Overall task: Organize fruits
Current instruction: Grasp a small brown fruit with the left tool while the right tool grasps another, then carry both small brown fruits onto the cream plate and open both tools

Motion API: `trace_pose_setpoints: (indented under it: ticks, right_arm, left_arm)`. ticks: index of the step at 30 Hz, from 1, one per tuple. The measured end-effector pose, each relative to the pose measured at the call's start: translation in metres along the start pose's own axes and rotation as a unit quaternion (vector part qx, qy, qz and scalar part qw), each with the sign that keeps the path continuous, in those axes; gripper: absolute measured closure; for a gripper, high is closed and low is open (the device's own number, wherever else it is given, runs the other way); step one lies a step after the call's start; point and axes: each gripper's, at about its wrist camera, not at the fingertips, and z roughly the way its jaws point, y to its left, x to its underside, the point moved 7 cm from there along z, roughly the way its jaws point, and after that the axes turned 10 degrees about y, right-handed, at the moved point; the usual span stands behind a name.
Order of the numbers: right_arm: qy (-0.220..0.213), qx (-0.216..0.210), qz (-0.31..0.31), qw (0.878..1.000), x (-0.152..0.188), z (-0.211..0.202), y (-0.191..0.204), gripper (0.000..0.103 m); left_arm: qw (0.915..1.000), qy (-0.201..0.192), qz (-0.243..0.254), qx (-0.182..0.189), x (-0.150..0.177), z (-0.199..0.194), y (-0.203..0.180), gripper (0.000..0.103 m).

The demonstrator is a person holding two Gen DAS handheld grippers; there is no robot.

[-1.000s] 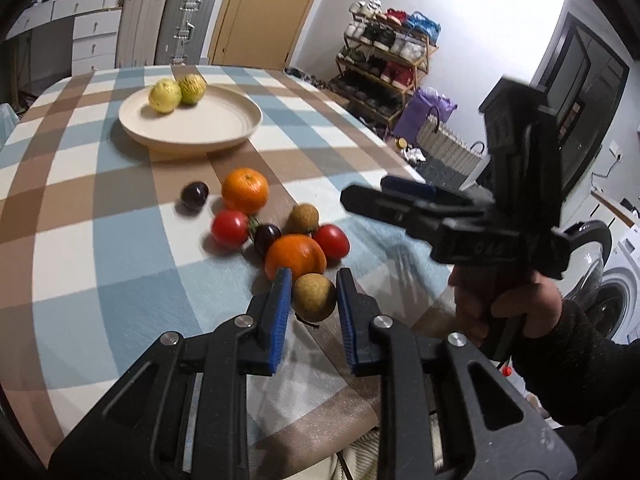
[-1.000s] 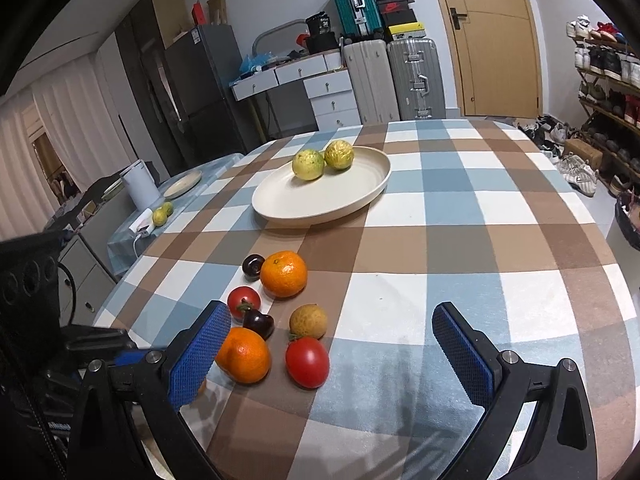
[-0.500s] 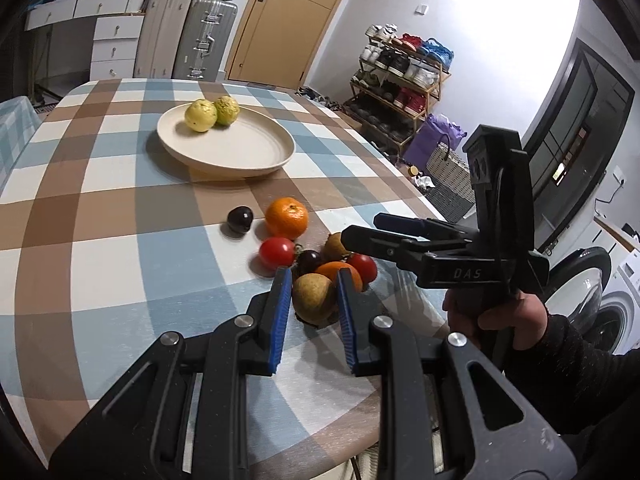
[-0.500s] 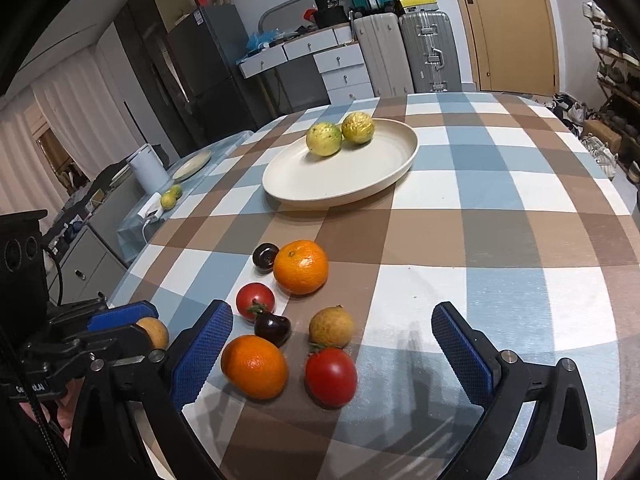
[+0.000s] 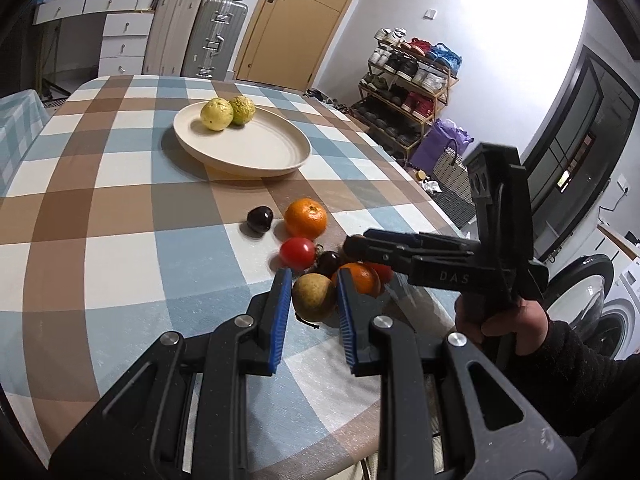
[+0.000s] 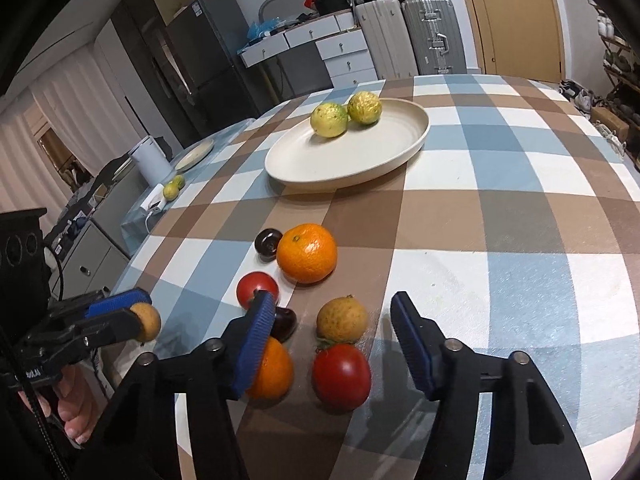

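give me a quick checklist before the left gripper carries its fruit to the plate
1. Grip: left gripper has both pads against the brown fruit: ok.
2. Fruit off the table: in the right wrist view the brown fruit hangs past the table edge: ok.
3. Room on the plate: only two yellow-green fruits at its far side, the near half bare: ok.
4. Path to the plate: the orange and dark plum lie between; height above them: cannot tell.
5. Right gripper out of the way: open, low over the fruit pile beside the route: not ok.
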Motion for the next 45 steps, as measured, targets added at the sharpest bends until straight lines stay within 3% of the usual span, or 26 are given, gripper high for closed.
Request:
trace_pose_setpoints:
  ticks: [3, 9, 15, 25, 36, 45]
  right_arm:
    - [0.009, -0.002, 0.006, 1.0, 0.002, 0.004, -0.003, 0.051]
    - [0.01, -0.021, 0.025, 0.999, 0.002, 0.004, -0.009, 0.075]
    - [0.002, -0.038, 0.026, 0.999, -0.001, 0.001, -0.009, 0.076]
    - [-0.058, -0.069, 0.05, 0.995, -0.029, -0.031, -0.032, 0.076]
    - [-0.091, -0.096, 0.043, 0.99, -0.115, -0.038, -0.049, 0.076]
    - [-0.085, -0.095, 0.027, 0.991, -0.186, -0.011, -0.058, 0.076]
  left_arm:
    - [1.0, -0.003, -0.001, -0.006, -0.003, -0.002, 0.002, 0.083]
    - [0.9997, -0.009, -0.003, -0.021, -0.014, -0.004, 0.008, 0.083]
    - [0.9994, -0.014, -0.005, -0.033, -0.031, 0.0, 0.015, 0.083]
    - [0.9982, -0.024, -0.021, -0.05, -0.085, 0.014, 0.046, 0.083]
    - [0.9974, -0.018, -0.016, -0.068, -0.157, 0.055, 0.078, 0.083]
    - [0.9959, -0.01, -0.036, -0.082, -0.205, 0.09, 0.124, 0.083]
